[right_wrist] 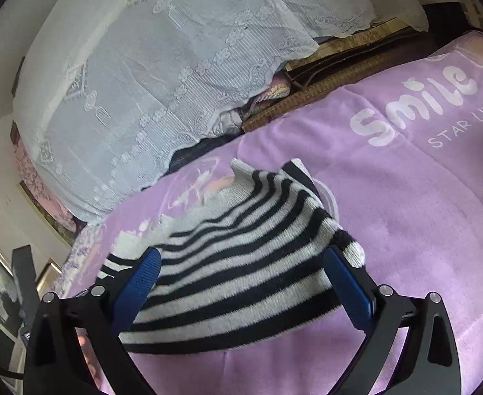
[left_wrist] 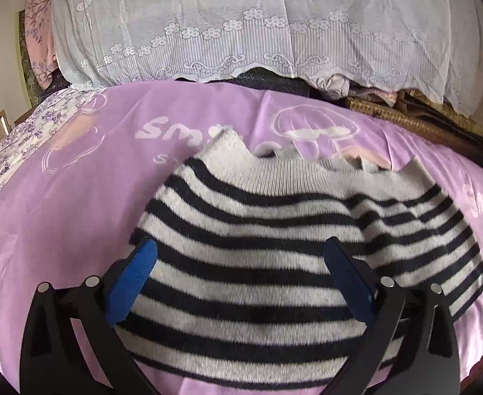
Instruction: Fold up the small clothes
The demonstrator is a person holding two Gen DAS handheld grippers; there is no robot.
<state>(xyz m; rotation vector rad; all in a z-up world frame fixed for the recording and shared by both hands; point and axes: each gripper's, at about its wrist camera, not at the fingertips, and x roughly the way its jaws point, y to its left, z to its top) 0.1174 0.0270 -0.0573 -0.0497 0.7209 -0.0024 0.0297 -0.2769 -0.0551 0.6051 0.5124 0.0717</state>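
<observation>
A small black-and-white striped knit garment (left_wrist: 251,230) with a grey ribbed band lies folded on a purple blanket (left_wrist: 60,197). My left gripper (left_wrist: 241,247) is open, its blue-padded fingers (left_wrist: 132,276) spread just above the garment, one near each side. In the right wrist view the same garment (right_wrist: 238,256) lies on the blanket (right_wrist: 422,230). My right gripper (right_wrist: 244,260) is open too, its fingers (right_wrist: 350,289) straddling the garment's near end. Neither gripper holds anything.
A pile covered by a white lace cloth (left_wrist: 241,26) stands behind the blanket, with woven mats (left_wrist: 416,118) and dark cloth under its edge. A floral sheet (left_wrist: 17,141) lies at the left. The blanket carries white "Smile" print (right_wrist: 412,105).
</observation>
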